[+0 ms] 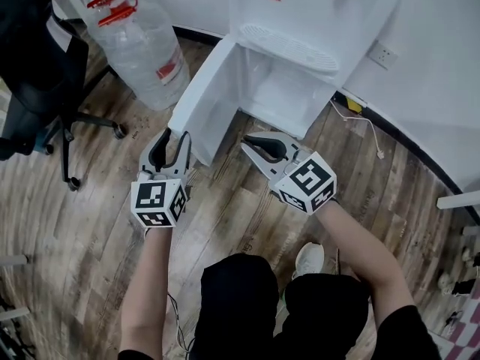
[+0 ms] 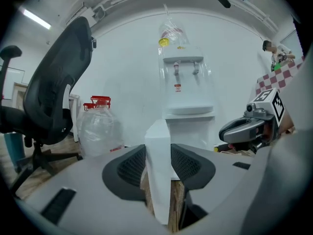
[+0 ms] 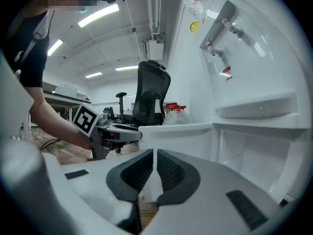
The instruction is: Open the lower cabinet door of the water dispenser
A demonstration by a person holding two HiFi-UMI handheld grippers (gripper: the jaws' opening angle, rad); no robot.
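1. Left pads (image 2: 131,164): one sits on each face of the free edge of the lower cabinet door (image 1: 206,96), and they look tight against it. I'd call that the left gripper (image 1: 177,135) pinching the door. Makes sense, since that edge is the handiest thing to hold for swinging it.
2. Right pads (image 3: 138,173): squeezed nearly together, just a sliver of gap with nothing in it. The right gripper (image 1: 247,142) hangs in front of the open cabinet, apart from the door. Looks like the spare hand to me.
3. The door is swung well out to the left of the water dispenser (image 1: 300,21), with the cabinet cavity (image 1: 281,88) fully showing. I'd say the job's basically done.
4. Further out, a big water bottle (image 1: 142,51) stands near the door's outer side. Pushing the door wider could bump it.
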